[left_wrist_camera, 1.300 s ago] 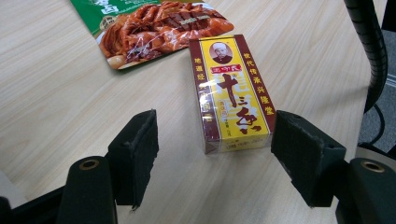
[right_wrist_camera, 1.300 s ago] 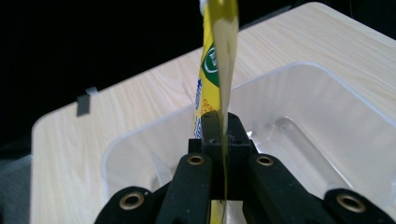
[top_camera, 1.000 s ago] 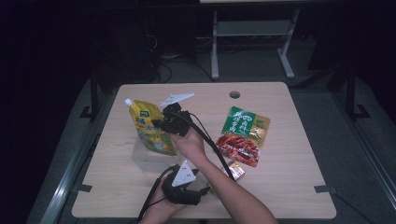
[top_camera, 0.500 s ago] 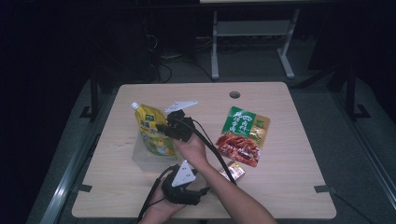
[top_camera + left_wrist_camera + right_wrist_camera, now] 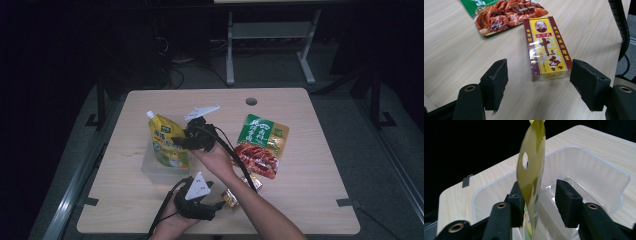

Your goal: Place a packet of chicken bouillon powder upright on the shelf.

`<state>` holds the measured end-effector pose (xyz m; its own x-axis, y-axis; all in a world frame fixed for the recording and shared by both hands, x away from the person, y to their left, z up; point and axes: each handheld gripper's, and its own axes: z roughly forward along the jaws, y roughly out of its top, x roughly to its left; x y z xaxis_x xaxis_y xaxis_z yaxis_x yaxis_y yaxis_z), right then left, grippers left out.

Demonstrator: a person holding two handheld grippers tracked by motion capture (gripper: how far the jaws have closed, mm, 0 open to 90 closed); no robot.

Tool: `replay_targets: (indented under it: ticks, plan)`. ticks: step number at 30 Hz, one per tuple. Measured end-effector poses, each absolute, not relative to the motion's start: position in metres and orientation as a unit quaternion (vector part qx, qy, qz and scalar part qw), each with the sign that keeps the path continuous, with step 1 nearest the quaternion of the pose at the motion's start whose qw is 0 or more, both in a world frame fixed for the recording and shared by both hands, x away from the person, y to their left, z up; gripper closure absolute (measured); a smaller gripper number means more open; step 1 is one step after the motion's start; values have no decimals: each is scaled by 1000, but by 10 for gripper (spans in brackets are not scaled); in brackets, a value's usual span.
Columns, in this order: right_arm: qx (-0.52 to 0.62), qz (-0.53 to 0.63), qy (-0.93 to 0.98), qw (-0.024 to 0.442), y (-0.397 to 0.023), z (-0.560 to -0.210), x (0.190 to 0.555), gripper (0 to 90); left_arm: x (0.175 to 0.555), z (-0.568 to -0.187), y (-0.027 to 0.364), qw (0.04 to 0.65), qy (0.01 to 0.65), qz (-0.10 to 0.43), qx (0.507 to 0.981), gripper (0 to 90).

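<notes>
A yellow spout pouch [image 5: 166,144] stands upright in a clear plastic bin [image 5: 150,172] left of the table's middle. My right gripper [image 5: 181,143] is at its right edge. In the right gripper view the pouch [image 5: 532,162] rises edge-on between the jaws of the right gripper [image 5: 537,195]. These jaws have just been opening; the pouch leans by the left pad and a gap shows at the right pad. My left gripper [image 5: 216,205] rests near the front edge, open. A yellow and maroon box [image 5: 547,48] lies flat just ahead of the left gripper [image 5: 539,75], untouched.
A green and red snack bag [image 5: 261,145] lies right of centre, and its red end [image 5: 506,11] reaches beyond the box. The bin's clear walls [image 5: 589,167] surround the pouch. A cable hole [image 5: 251,101] sits near the table's far edge. Dark floor and a desk frame lie beyond.
My right gripper has shifted slightly right and down with the pouch, lowering it into the bin, and its jaws have come apart. The left gripper has stayed put.
</notes>
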<state>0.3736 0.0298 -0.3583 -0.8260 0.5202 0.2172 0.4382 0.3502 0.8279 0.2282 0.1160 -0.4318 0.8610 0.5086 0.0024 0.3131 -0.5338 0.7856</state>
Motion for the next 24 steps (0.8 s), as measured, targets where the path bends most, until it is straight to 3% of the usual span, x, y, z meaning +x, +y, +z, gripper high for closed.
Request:
replay_targets:
  ticks: [11, 24]
  plan:
    - [291, 481, 827, 27, 9, -352, 370, 447, 228, -433, 113, 412, 234, 111, 873, 275]
    - [294, 482, 825, 29, -21, -346, 359, 408, 228, -432, 108, 413, 231, 111, 874, 259]
